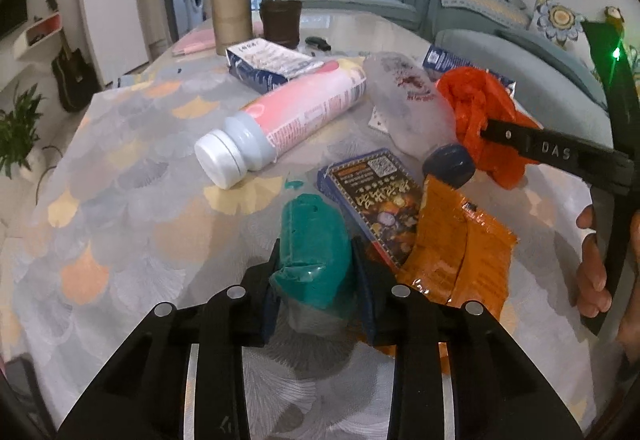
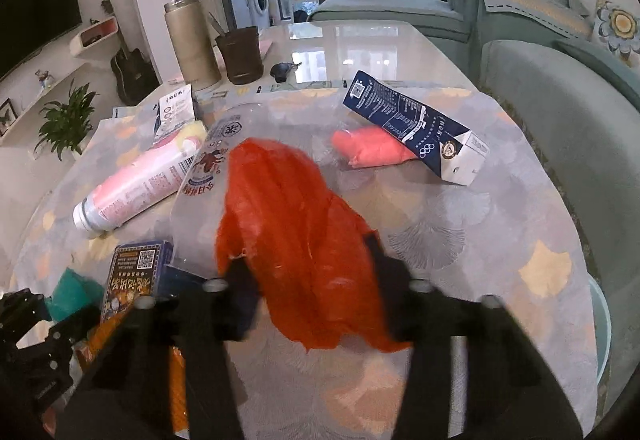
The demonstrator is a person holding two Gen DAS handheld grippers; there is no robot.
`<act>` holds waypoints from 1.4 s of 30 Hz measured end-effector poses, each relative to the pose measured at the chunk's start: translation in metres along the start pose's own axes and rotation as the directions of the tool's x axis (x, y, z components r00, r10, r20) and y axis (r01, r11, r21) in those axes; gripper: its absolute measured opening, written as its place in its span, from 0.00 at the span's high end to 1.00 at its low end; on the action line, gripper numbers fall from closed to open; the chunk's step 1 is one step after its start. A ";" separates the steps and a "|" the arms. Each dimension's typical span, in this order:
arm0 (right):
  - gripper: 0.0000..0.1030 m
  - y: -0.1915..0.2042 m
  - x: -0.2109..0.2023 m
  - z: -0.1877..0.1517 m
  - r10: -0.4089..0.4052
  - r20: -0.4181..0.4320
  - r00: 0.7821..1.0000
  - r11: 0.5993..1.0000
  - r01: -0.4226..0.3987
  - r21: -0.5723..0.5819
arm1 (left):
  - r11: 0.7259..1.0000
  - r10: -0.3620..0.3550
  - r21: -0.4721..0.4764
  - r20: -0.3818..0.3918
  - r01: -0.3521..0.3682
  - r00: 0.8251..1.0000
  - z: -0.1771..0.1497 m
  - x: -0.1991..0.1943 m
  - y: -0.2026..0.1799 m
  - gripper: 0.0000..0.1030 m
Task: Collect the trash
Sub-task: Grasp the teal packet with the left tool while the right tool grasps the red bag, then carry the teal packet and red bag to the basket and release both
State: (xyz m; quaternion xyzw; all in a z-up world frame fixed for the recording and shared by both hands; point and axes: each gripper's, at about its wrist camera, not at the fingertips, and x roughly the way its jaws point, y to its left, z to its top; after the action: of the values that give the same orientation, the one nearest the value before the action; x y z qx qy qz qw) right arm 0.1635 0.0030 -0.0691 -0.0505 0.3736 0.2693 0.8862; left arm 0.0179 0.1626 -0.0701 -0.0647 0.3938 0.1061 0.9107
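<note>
My left gripper [image 1: 316,260] is shut on a crumpled teal wrapper [image 1: 312,248], held just above the patterned tablecloth. My right gripper [image 2: 308,260] is shut on a crumpled orange-red plastic bag [image 2: 288,236], lifted above the table; the bag also shows in the left wrist view [image 1: 480,111] with the right gripper's finger [image 1: 532,147] clamped on it. Loose trash lies around: a pink bottle with a white cap [image 1: 280,119], a clear bottle with a blue cap [image 1: 412,107], a dark printed box [image 1: 376,199], an orange snack wrapper [image 1: 460,248] and a blue carton [image 2: 416,127].
A second blue-and-white carton [image 1: 268,63], a tall beige flask [image 1: 230,5] and a brown cup [image 1: 280,21] stand at the far end of the table [image 2: 360,39]. A small pink wad [image 2: 368,147] lies by the blue carton. Teal sofas [image 2: 560,111] border the right side.
</note>
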 end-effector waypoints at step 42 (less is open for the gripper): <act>0.78 -0.305 -0.112 -0.067 -0.303 -0.105 0.947 0.811 0.314 0.493 | 0.869 -0.439 0.328 0.163 0.371 0.884 0.094 -0.005 -0.297 0.72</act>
State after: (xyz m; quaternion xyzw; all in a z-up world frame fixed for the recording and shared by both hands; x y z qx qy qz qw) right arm 0.2136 -0.3249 -0.0739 0.1197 0.4270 0.0145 0.8962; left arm 0.1537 -0.1065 0.0076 -0.0005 0.2731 -0.1401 0.9517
